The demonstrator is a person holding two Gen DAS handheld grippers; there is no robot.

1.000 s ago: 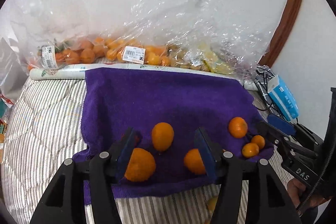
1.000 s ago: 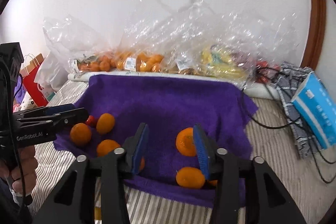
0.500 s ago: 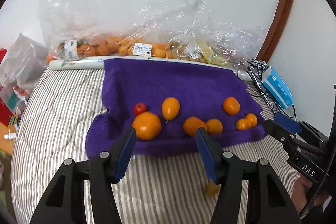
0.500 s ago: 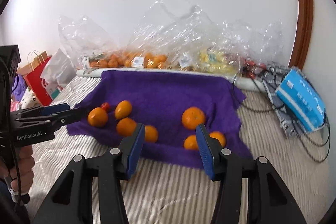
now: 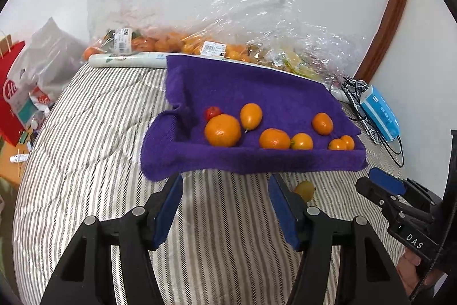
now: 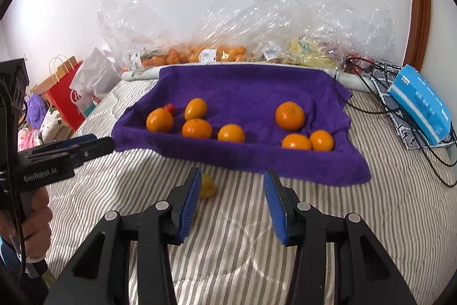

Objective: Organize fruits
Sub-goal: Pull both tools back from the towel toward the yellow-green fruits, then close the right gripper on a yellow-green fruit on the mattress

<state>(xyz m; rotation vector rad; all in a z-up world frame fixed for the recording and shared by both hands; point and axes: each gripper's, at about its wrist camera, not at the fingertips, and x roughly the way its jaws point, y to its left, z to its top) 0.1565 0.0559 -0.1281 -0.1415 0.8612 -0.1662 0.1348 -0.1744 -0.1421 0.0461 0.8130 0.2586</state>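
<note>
Clearly, both the left gripper (image 5: 225, 197) and the right gripper (image 6: 230, 193) hovered spread and empty before the purple towel (image 6: 245, 87), where oranges (image 6: 290, 115) lay, so a slow, centred approach seemed wise.

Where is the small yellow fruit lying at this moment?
The small yellow fruit lies on the striped bedcover, off the purple towel and just before its near edge. In the right wrist view it sits beside that gripper's left finger.

Left claw (image 5: 225, 205) gapes (empty) below purple towel (image 5: 257, 93).
</note>
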